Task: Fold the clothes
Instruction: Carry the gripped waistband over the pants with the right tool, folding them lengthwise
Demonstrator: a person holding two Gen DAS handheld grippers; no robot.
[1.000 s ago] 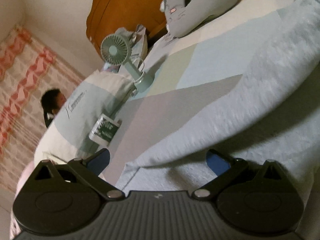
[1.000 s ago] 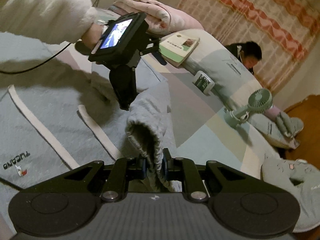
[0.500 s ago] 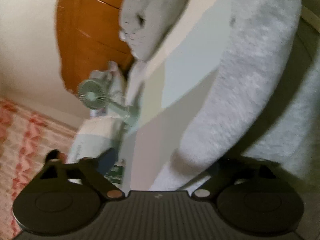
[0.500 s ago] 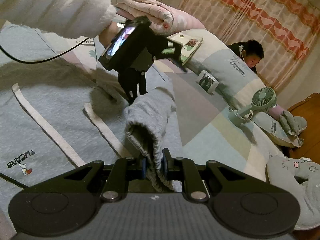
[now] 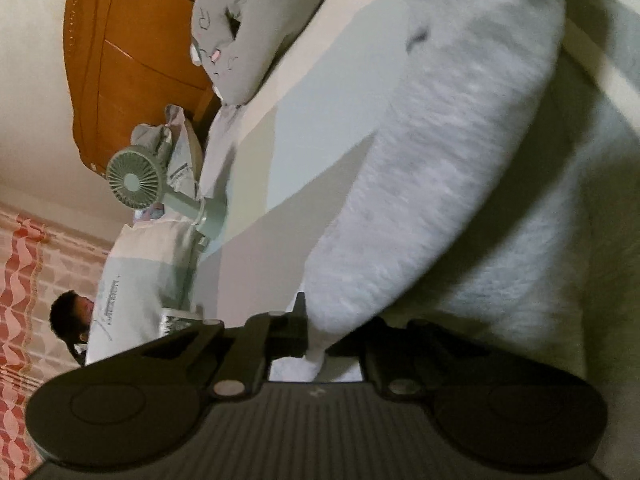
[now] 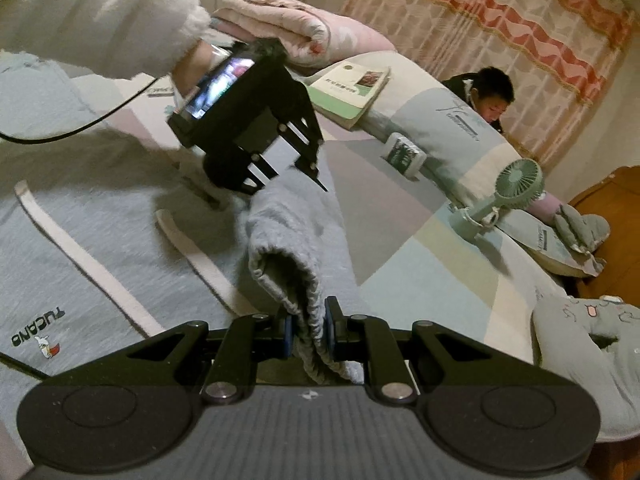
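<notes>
Now, left wrist view: left claw (image 5: 316, 344) is clamped shut on a thin pinch of the grey sweatshirt (image 5: 460, 184) sleeve lying on the bed (image 5: 320, 100), so lift slowly and keep the pinch deep, since only a small fold sits between the pads. Right wrist view: right claw (image 6: 308, 330) grips the sleeve cuff (image 6: 288, 264), raised off the sweatshirt body spread flat on the bed; I'd carry both ends together across the chest, keep the sleeve taut and straight, and release only once it lies flat.
</notes>
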